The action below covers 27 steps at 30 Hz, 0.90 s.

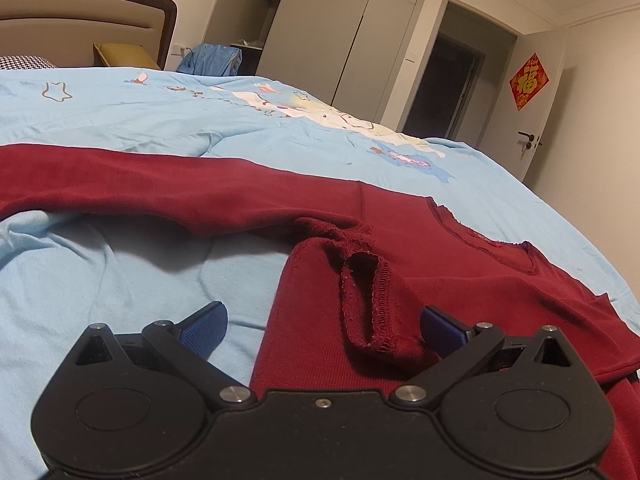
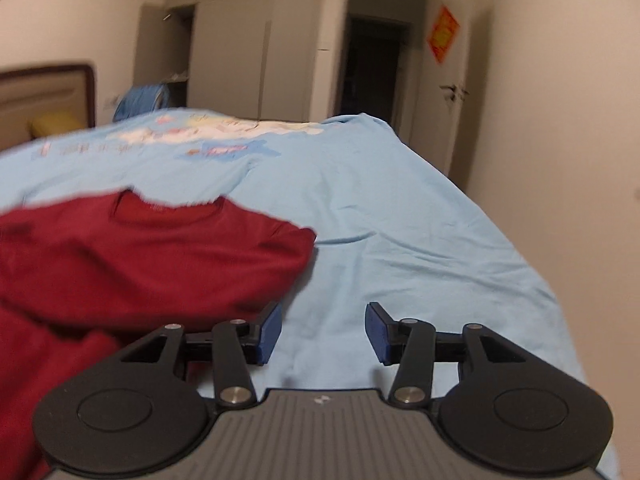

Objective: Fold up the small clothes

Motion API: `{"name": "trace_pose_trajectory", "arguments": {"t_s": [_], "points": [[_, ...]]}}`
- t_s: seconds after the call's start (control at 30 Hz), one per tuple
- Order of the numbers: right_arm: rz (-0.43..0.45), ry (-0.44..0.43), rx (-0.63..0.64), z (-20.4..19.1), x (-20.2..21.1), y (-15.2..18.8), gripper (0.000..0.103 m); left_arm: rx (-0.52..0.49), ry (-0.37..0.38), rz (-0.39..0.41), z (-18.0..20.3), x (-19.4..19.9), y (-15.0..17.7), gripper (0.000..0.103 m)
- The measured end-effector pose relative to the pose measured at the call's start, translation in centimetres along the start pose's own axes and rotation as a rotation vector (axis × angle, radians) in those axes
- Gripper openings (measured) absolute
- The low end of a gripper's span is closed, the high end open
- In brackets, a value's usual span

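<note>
We see warm, even indoor light in both views, fairly dim, with no harsh glare. In the left wrist view the picture is sharp; soft shadows lie in the folds of the dark red garment point(image 1: 400, 240) and under its sleeve on the light blue bedsheet point(image 1: 120, 264). The right wrist view is smeared by motion blur, strongest on the garment and the far wall. Both fisheye views bend straight lines and darken at the corners.

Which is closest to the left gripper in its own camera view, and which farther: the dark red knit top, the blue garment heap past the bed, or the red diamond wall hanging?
1. Dark red knit top, between the left gripper's open fingers.
2. Blue garment heap, beyond the bed's far edge, centre-left.
3. Red diamond wall hanging, on the far wall at right.
</note>
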State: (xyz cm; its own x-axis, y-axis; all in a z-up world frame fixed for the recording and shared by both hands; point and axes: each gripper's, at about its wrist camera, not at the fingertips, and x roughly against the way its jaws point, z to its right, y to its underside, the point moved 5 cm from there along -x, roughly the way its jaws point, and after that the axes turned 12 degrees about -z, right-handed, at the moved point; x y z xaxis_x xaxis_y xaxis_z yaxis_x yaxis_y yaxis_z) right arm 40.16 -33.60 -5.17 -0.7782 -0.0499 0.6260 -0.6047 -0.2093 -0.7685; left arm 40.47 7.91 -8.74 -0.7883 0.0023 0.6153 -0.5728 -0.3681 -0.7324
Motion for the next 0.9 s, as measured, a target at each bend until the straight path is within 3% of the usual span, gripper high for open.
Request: {"name": "trace_pose_trajectory", "arguments": {"t_s": [0.23,0.3,0.33,0.37,0.6,0.83,0.9], "points": [[0.016,0.052,0.234,-4.1,-1.1,0.5,0.047,0.002,0.001,0.001,0.0,0.0,0.0,0.102],[0.016,0.056,0.277,-5.0,-1.7,0.4,0.034,0.005,0.005,0.001,-0.1,0.0,0.0,0.102],[0.008,0.045,0.292,-5.2,-2.0,0.4,0.012,0.007,0.007,0.002,-0.2,0.0,0.1,0.102],[0.003,0.035,0.294,-5.5,-2.0,0.4,0.01,0.009,0.009,0.003,-0.2,0.0,0.1,0.102],[-0.068,-0.01,0.048,-2.6,-2.3,2.0,0.006,0.023,0.026,0.01,-0.6,0.1,0.3,0.102],[-0.071,-0.043,0.014,-2.7,-2.4,2.3,0.009,0.027,0.032,0.013,-0.7,0.1,0.2,0.102],[-0.071,-0.052,0.005,-2.9,-2.0,2.5,0.017,0.04,0.041,0.017,-0.9,0.3,0.2,0.102]]}}
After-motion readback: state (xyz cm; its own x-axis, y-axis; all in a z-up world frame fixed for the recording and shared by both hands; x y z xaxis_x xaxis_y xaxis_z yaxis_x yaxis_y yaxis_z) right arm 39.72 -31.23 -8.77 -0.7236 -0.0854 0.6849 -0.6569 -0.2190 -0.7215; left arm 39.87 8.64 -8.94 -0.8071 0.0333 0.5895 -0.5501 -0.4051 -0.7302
